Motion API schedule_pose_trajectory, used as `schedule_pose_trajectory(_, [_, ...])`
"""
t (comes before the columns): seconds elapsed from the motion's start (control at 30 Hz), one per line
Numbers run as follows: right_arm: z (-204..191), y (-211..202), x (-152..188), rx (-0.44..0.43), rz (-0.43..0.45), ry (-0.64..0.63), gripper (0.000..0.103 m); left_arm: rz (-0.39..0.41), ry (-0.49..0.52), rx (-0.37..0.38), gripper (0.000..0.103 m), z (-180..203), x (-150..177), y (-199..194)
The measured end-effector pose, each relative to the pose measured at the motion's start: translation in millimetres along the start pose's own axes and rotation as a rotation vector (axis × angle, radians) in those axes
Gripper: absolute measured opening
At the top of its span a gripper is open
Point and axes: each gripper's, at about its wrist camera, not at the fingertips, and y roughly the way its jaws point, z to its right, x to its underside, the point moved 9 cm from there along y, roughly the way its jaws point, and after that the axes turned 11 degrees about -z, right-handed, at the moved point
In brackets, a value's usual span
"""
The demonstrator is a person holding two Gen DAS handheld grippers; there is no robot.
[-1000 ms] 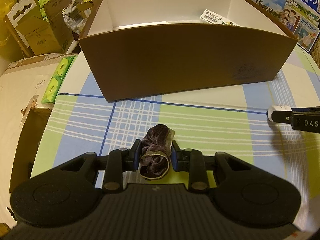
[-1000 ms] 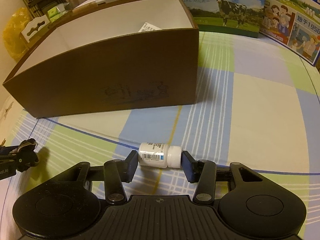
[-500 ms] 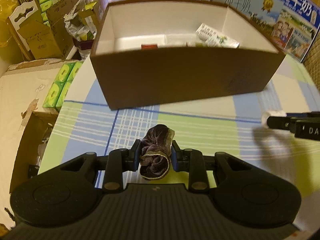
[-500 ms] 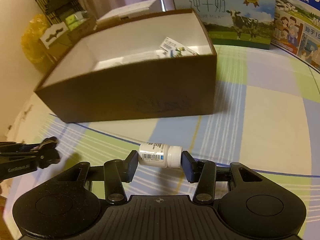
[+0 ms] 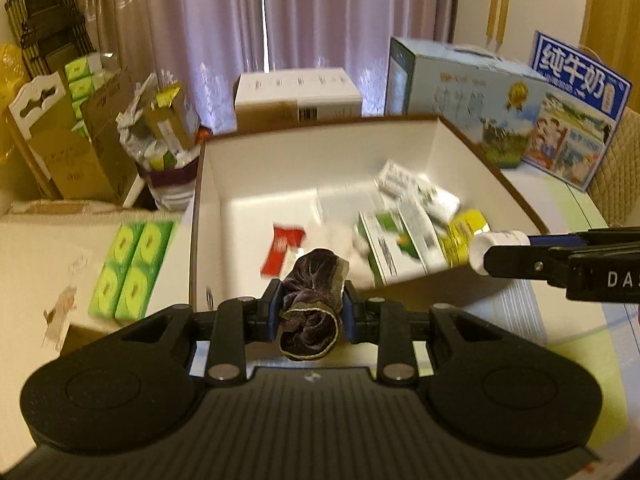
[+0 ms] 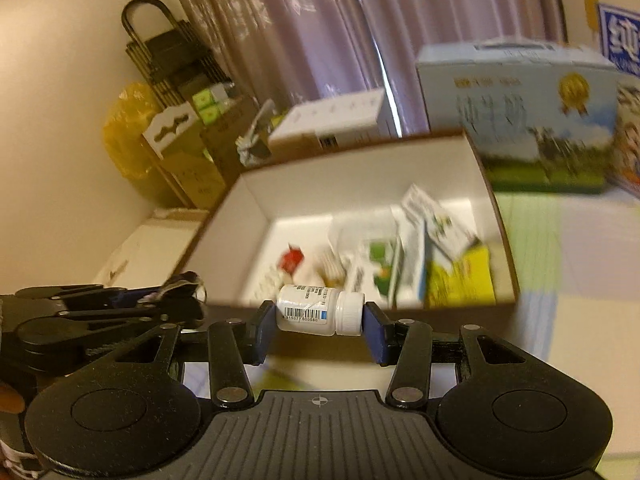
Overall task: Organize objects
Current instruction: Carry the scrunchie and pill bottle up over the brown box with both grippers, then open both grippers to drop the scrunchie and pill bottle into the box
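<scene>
Velvet scrunchie (image 5: 311,302) clamped in the left gripper (image 5: 311,312) fingers and white pill bottle (image 6: 320,315) gripped end-to-end by the right gripper (image 6: 320,320) hang above the cardboard box (image 5: 404,296) near wall, apparently for release inside.

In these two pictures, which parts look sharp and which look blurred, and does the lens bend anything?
Left wrist view: the left claw and its dark cloth are sharp, the items in the box smeared, the curtain warm-lit. Right wrist view: the right claw and white bottle are sharp, the milk carton streaked; the fisheye bows the box rim.
</scene>
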Motion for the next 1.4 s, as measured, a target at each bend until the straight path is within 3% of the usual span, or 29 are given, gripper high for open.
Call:
schedule_pose_trajectory(0.37, [15,47,-57,0.013,-0.003,0.03,0.044,-0.02,0.016,-0.016,0.026,-17,-61,51])
schedule_pose_trajectory(0.7, [28,88,-78,0.022,-0.035,0.074,0.044,-0.073,0.014,-0.016,0.027,-28,-86,100])
schedule_pose_trajectory(0.83, [33,99,-82,0.021,-0.049,0.091,0.044,-0.081,0.014,-0.02,0.032,-34,-93,114])
schedule_pose_trajectory(1.1, [39,111,-83,0.027,-0.064,0.106,0.044,-0.053,0.012,-0.035,0.046,-47,-105,117])
schedule_pose_trajectory(1.4, [27,130,-83,0.008,-0.111,0.09,0.044,-0.017,-0.029,-0.045,0.049,-66,-117,103])
